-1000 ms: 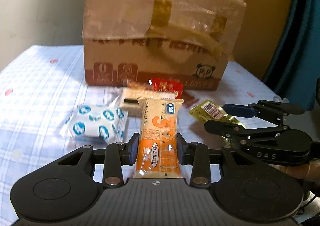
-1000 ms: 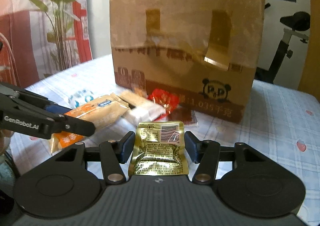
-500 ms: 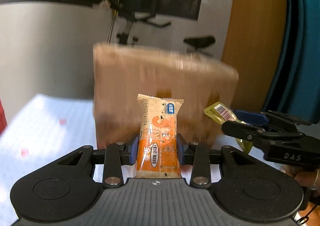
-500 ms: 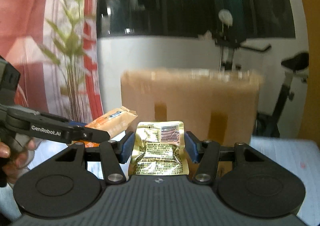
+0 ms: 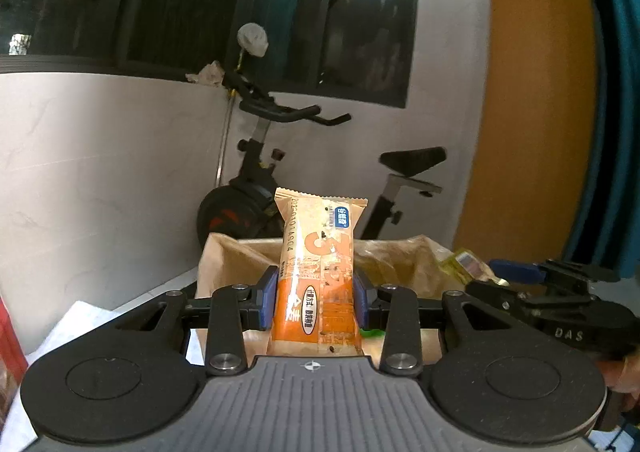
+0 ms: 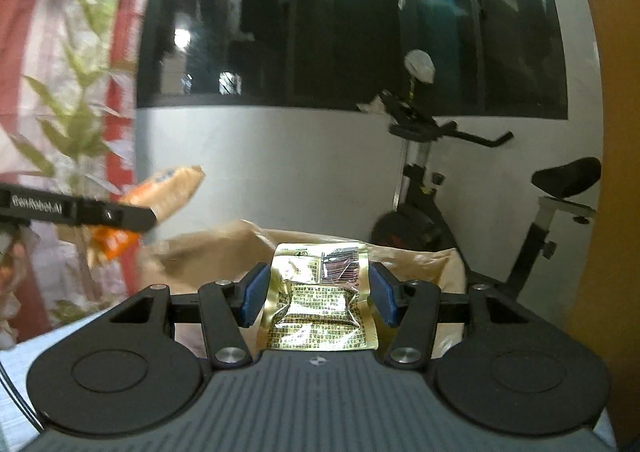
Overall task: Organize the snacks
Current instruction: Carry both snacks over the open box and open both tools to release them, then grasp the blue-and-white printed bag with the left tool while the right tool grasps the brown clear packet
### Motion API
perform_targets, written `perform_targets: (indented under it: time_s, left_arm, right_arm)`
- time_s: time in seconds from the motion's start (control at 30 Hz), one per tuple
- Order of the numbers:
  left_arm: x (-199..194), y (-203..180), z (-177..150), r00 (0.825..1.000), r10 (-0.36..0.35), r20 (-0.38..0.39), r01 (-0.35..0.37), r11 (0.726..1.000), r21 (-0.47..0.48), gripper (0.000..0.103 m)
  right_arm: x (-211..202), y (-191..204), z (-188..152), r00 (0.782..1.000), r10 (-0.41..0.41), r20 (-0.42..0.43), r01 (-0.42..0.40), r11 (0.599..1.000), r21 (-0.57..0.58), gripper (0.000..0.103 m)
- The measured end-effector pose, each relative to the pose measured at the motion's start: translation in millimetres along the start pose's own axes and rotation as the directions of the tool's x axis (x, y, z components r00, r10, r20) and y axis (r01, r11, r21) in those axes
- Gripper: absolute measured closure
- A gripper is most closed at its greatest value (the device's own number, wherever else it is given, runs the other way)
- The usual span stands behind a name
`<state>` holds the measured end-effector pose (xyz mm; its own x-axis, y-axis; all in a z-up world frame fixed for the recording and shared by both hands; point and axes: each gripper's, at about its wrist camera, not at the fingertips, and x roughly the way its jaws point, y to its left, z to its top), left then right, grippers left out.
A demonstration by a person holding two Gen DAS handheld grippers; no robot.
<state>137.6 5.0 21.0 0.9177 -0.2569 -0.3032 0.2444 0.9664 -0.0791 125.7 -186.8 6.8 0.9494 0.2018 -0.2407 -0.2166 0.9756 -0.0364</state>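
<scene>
The left gripper (image 5: 315, 302) squeezes an orange snack bar (image 5: 318, 276) between its two blue pads (image 5: 269, 302). The bar stands straight up, its top poking above the fingers. The right gripper (image 6: 318, 294) pinches a shiny gold packet (image 6: 320, 302) the same way, with its barcode near the top. Just past both grippers is the open top of a brown cardboard box (image 6: 208, 248). The right gripper sits off to the right side of the left one, and its gold packet shows there too. Behind the box stands a black exercise bike (image 5: 280, 156) by a white wall (image 5: 100, 172).
</scene>
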Motion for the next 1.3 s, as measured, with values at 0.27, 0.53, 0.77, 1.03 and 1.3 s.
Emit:
perform_targets:
  time_s: [0.27,0.53,0.77,1.03,1.3]
  left_arm:
    - [53,2,6,0.992,0.096,-0.086,-0.091,0.994,0.052,0.057]
    - [26,22,-3,0.995,0.064,-0.072,-0.063,0.998,0.024,0.038]
    - [-20,37,-15,0.997,0.07,-0.017,-0.069,0.998,0.011,0.011]
    - [-49,53,-55,0.992,0.112,-0.06,-0.11,0.993,0.031,0.008]
    - [-59,74,-94,0.991,0.072,-0.112,-0.08,0.994,-0.071,0.007]
  right_arm:
    - [30,-17,-18,0.988,-0.075,-0.137,0.077,0.997,0.011,0.043]
    - [-7,-22,-23,0.998,-0.028,-0.049,0.033,0.995,0.094,0.034]
    - [-44,0,-40,0.999,0.043,0.03,-0.045,0.997,0.061,0.027]
    - [-67,27,-76,0.996,0.074,0.039,-0.078,0.992,0.096,0.022]
    - [-62,37,-114,0.997,0.05,-0.066,-0.041,0.99,0.132,0.018]
